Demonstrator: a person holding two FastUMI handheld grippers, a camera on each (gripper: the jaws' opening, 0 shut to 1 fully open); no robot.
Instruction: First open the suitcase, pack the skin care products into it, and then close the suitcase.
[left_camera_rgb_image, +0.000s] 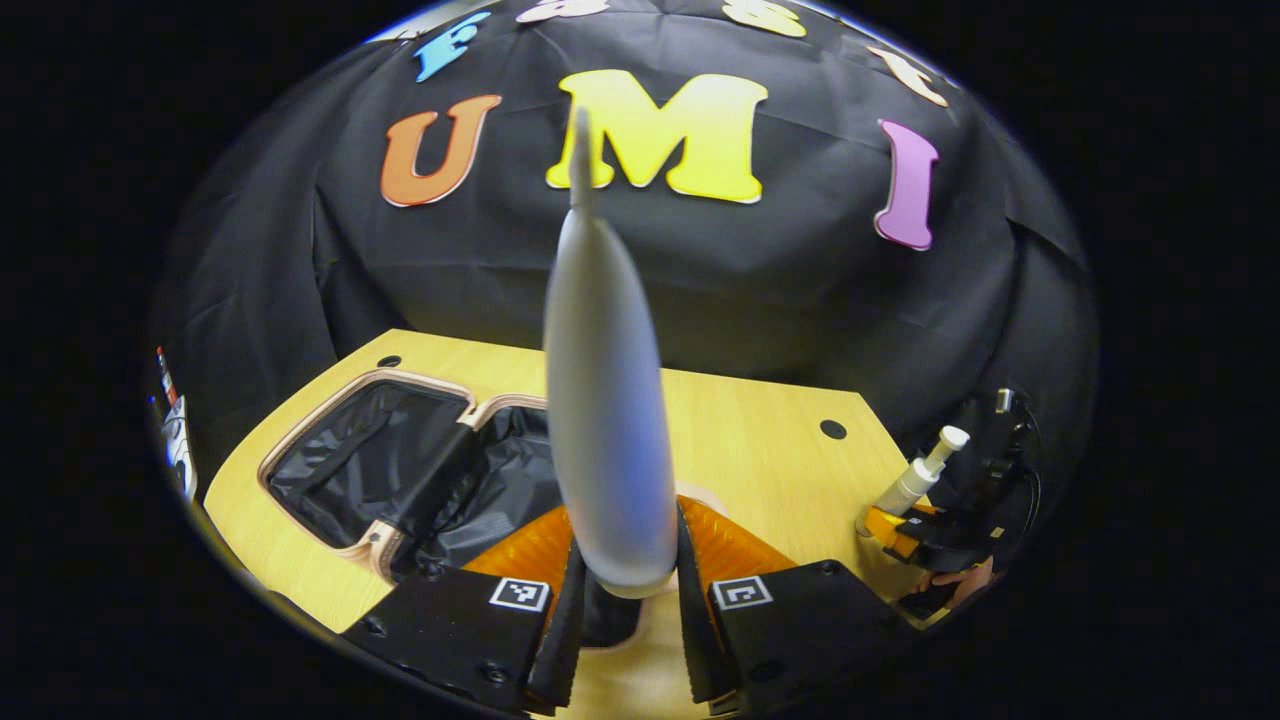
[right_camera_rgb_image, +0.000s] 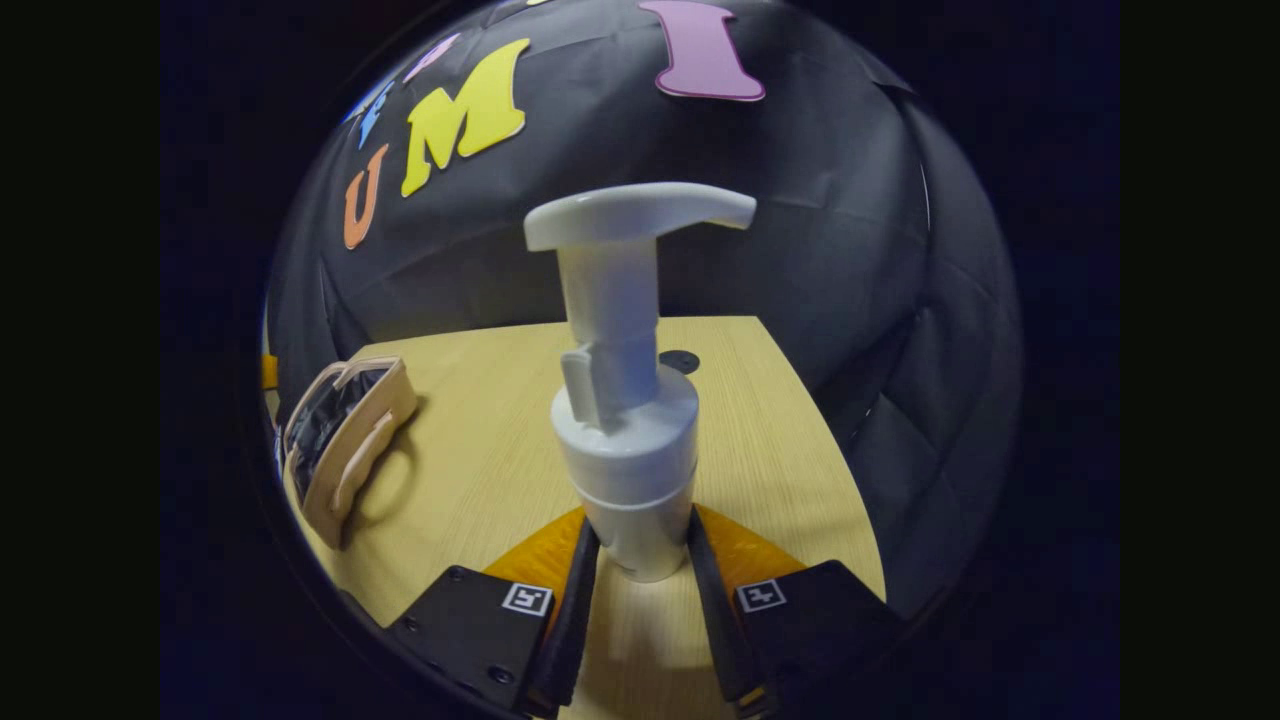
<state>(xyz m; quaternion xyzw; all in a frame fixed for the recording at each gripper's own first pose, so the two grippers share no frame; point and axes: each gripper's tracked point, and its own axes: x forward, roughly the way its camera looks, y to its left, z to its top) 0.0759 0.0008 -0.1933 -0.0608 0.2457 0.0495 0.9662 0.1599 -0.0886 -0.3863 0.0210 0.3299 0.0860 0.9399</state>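
In the left gripper view the left gripper (left_camera_rgb_image: 628, 600) pinches the rounded base of a slim white tube (left_camera_rgb_image: 608, 420), both fingers pressed against its sides; the tube stands upright from the fingers and tapers to a thin flat tip. Behind it on the wooden table (left_camera_rgb_image: 760, 440) lies the suitcase (left_camera_rgb_image: 400, 470), open, its black lining showing inside a pale pink rim, and the tube's base sits just right of the suitcase's near corner. Far to the right of the suitcase, at the table's edge, the right gripper (left_camera_rgb_image: 900, 525) holds the white pump bottle (left_camera_rgb_image: 915, 480) tilted, with a hand partly visible below it.

In the right gripper view the right gripper's two fingers clamp the lower body of the pump bottle (right_camera_rgb_image: 625, 430), its pump head pointing right. The suitcase (right_camera_rgb_image: 345, 445) lies well to the left of the bottle on the table (right_camera_rgb_image: 480, 430), seen from its handle side
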